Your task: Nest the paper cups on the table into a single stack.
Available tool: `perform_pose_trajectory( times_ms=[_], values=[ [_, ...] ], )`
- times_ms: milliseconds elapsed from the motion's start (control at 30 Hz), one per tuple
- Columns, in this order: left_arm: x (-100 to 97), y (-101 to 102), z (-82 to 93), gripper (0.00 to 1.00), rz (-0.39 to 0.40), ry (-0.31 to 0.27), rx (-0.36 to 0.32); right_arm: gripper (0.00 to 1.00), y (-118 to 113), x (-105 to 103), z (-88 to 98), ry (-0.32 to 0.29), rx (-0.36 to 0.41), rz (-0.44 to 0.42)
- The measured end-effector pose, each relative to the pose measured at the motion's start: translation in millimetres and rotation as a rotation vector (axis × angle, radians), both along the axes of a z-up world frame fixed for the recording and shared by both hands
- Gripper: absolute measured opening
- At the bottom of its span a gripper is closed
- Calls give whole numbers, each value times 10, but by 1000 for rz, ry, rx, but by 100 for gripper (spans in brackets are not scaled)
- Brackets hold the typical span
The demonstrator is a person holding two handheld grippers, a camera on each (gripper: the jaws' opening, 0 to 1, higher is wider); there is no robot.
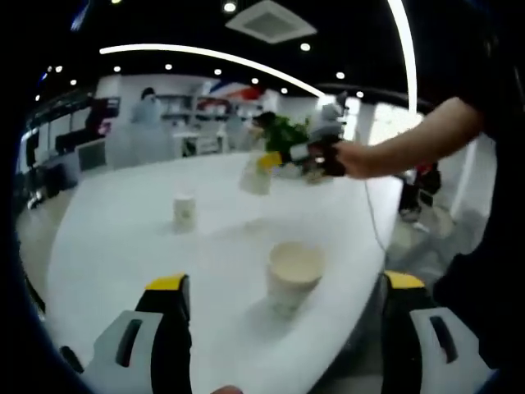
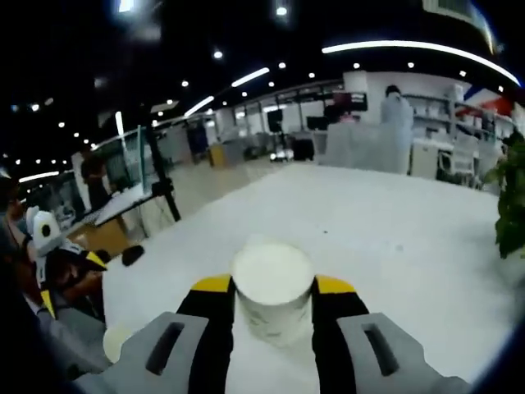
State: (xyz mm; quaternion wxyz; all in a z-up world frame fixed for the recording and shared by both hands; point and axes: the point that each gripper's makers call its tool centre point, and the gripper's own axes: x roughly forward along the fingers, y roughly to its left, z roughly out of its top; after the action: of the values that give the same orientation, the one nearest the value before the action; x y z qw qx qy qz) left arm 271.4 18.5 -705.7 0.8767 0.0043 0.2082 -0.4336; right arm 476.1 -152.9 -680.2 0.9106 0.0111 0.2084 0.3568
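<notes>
In the left gripper view, the left gripper (image 1: 283,300) hovers low over the white table (image 1: 123,238) with its two yellow-tipped jaws spread wide and nothing between them. An upright paper cup (image 1: 294,277) stands on the table just ahead, its open mouth facing up, roughly centred in the gap but apart from both jaws; that placement suggests it is meant as the base of the stack, waiting to receive another cup. A second, smaller-looking cup (image 1: 184,211) stands farther back to the left, well apart from the first. Across the table a person's arm reaches in from the right, holding the right gripper (image 1: 275,160), which carries a third cup (image 1: 256,176) tilted above the tabletop, probably lifted so it can be brought over to a standing cup. A green plant (image 1: 283,135) sits behind it. In the right gripper view, the right gripper (image 2: 273,308) has its jaws closed in against the sides of that held cup (image 2: 273,291), whose flat white end faces the camera; the jaws press it from both flanks, a grip that keeps the thin paper wall from slipping. The table (image 2: 394,222) stretches beyond it.
</notes>
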Motion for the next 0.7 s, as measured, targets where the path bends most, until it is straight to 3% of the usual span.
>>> perform_pose_trajectory(
  times_ms=[433,700],
  values=[
    [-23,-147,91,96,-42,-18,-20,33,-55,-419,277,-17,60,-9],
    [-16,-225,139,96,-54,-21,-36,33,94,-712,424,-20,134,27]
  ],
)
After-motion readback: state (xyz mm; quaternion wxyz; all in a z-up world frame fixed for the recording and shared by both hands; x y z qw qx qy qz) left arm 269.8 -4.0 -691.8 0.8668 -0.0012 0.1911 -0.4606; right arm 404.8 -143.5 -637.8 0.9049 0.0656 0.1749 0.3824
